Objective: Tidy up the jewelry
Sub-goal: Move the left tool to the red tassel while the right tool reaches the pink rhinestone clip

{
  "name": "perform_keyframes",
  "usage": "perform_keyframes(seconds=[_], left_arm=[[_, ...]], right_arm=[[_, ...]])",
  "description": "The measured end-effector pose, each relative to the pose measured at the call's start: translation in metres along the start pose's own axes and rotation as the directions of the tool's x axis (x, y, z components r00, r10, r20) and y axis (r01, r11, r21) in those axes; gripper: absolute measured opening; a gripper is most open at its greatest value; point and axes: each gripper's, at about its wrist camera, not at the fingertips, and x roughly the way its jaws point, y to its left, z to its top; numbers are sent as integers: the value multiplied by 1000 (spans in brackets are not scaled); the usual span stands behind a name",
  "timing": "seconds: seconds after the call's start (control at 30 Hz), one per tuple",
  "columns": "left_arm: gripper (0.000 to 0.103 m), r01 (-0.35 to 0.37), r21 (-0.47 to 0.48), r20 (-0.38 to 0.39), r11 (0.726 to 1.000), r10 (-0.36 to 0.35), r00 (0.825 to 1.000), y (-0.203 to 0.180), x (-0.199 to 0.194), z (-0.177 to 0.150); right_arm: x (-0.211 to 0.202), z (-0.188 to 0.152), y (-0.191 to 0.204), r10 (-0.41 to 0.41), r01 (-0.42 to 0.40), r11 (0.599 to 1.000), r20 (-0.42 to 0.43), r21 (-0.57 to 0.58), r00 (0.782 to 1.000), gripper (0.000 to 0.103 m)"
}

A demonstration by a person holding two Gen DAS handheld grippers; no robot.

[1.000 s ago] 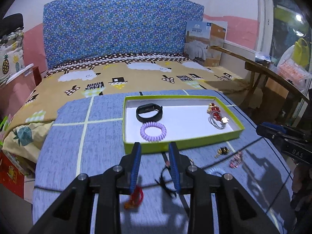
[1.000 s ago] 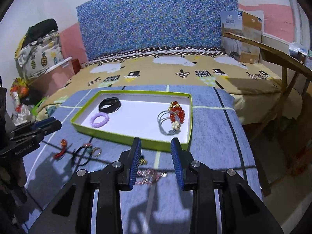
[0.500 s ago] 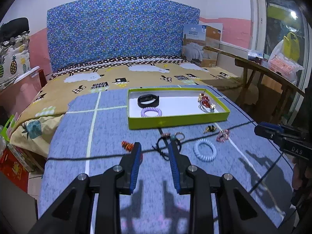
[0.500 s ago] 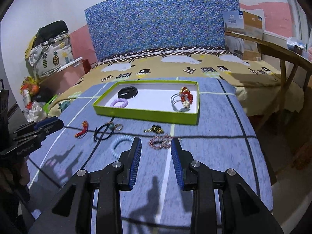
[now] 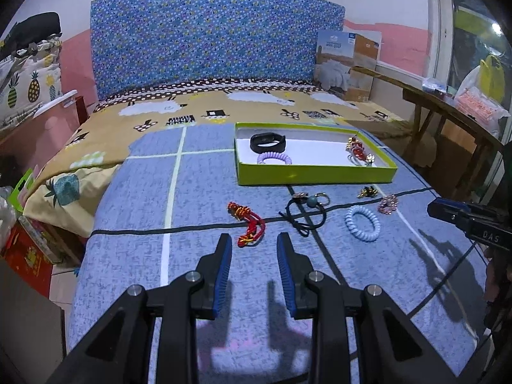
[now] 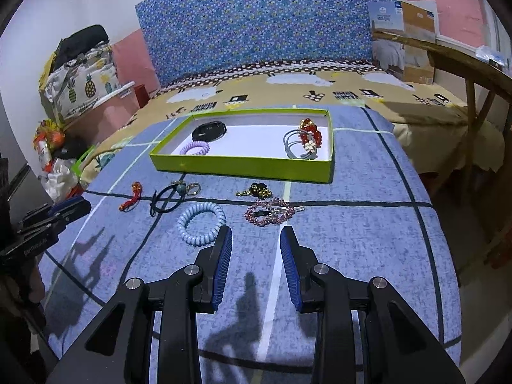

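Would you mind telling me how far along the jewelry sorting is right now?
Partly done. The green tray already holds a black band, a purple coil tie and a red bead cluster with grey ties. Nothing is in hand: left gripper and right gripper are open. Five pieces remain on the blue cloth, including the light-blue coil.

The left gripper [image 5: 251,249] and the right gripper [image 6: 252,241] both point forward and downward, side by side, jaws parted with nothing between them; neither touches anything
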Motion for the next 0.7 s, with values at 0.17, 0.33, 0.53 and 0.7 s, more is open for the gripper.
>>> perform_keyframes(seconds=[0.17,0.33,0.53,0.7], left_arm=[[40,8,17,-43,1000,-8,999,-1,18,4],[40,0,34,-110,999,4,994,-2,45,9],[40,2,44,-164,999,6,986,-4,69,15],[40,-6,40,-197,999,14,980,-4,82,16]], right_arm=[[15,4,-2,1,-2,1000,-29,-19,1000,46],[33,11,-6,-8,5,999,-62,-43,998,47],[58,20,-11,-17,9,997,-102,-79,995,47],[70,27,-16,-17,4,994,-112,-108,994,47]])
